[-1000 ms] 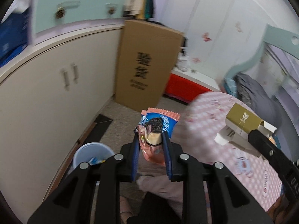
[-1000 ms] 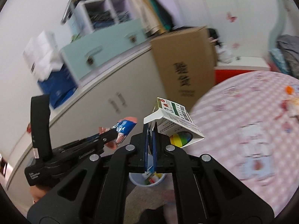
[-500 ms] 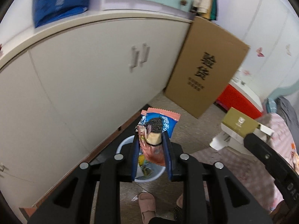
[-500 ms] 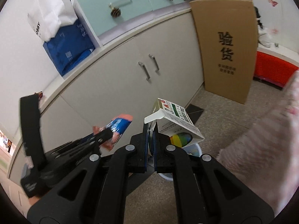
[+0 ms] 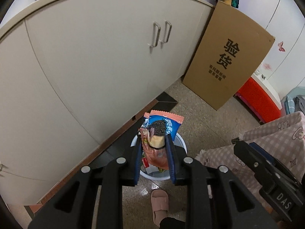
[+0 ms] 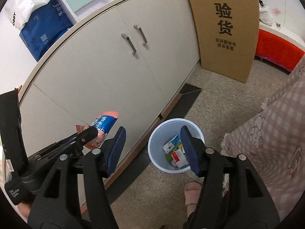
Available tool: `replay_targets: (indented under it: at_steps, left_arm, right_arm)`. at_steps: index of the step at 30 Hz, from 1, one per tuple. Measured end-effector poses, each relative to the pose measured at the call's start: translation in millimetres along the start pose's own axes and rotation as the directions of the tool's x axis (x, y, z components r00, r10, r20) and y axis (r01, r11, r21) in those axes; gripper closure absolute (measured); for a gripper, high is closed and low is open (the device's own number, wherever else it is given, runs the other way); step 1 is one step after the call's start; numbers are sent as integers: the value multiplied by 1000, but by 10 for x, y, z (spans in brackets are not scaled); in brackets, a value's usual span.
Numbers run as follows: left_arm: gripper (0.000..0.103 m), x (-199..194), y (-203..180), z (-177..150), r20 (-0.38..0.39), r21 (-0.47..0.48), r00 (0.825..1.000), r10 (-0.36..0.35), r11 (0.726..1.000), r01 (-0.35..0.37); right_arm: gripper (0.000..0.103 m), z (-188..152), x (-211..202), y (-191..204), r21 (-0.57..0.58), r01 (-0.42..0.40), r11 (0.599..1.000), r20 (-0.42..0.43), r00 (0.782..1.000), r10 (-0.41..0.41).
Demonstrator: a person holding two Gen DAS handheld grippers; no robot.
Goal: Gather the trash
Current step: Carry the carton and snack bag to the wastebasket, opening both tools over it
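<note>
My left gripper (image 5: 154, 147) is shut on a bunch of snack wrappers (image 5: 162, 131), blue and salmon with a cookie picture, held right above the pale blue trash bin (image 5: 183, 145). The same wrappers (image 6: 103, 126) show at the left of the right wrist view, in the left gripper (image 6: 89, 133). My right gripper (image 6: 152, 145) hangs over the bin (image 6: 156, 143) with its jaws opening and nothing between them. Several small cartons (image 6: 175, 152) lie inside the bin.
The bin stands on a speckled floor beside a cream cabinet (image 6: 114, 66). A tall cardboard box (image 6: 226, 24) leans on the cabinet. A pink checked tablecloth (image 6: 276, 133) hangs at the right. A foot in a pink slipper (image 5: 159, 204) stands close to the bin.
Both grippers swung from the table down over the bin. The right gripper opened and the small carton it held is gone from its jaws. The left still grips the wrappers.
</note>
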State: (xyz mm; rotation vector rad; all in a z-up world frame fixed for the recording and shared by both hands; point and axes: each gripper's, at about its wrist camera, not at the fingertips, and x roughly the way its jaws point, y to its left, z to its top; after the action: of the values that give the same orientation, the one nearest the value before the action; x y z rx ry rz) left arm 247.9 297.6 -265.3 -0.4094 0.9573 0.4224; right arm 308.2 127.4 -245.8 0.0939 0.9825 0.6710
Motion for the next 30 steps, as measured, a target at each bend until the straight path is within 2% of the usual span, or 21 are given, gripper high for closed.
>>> replay_targets:
  at_steps: [8,15,22,23,25,26,27,30]
  left_arm:
    - [80,-22,-170,-19,8,38,1000,-5,999,5]
    - [80,-51,-300,42,21,71,1000,-6,997,5]
    - [78,-101,-472,162,50,97,999,-6,995,1]
    - [75,-97,-496,180,50,102,999,-6,995,1]
    - [59,-81,-527,205,51,100,999,5,995,-10]
    - [38,-84,-537,218,55,99,998,12,995,-18]
    - [27,-96,-541,230,65,94,998,19,995,-25]
    - [26,-146,-540,227,82,78,996,19,997,-25]
  right_arm:
    - [41,-36,-76,-35,5,41,999,39,998,-41]
    - [38,-84,-280,-80,-15,135,991,130,983,-132]
    - [36,-93,-432,-224,24,141,990,176,974,-143]
    - [36,-98,-451,-245,29,140,990,180,973,-143]
    - [35,-98,-472,-275,41,141,989,186,972,-146]
    - [35,-100,-482,-290,45,140,989,185,972,-146]
    - [35,-107,-497,-306,50,137,989,186,972,-144]
    - [35,-128,-550,-332,56,135,989,190,971,-143]
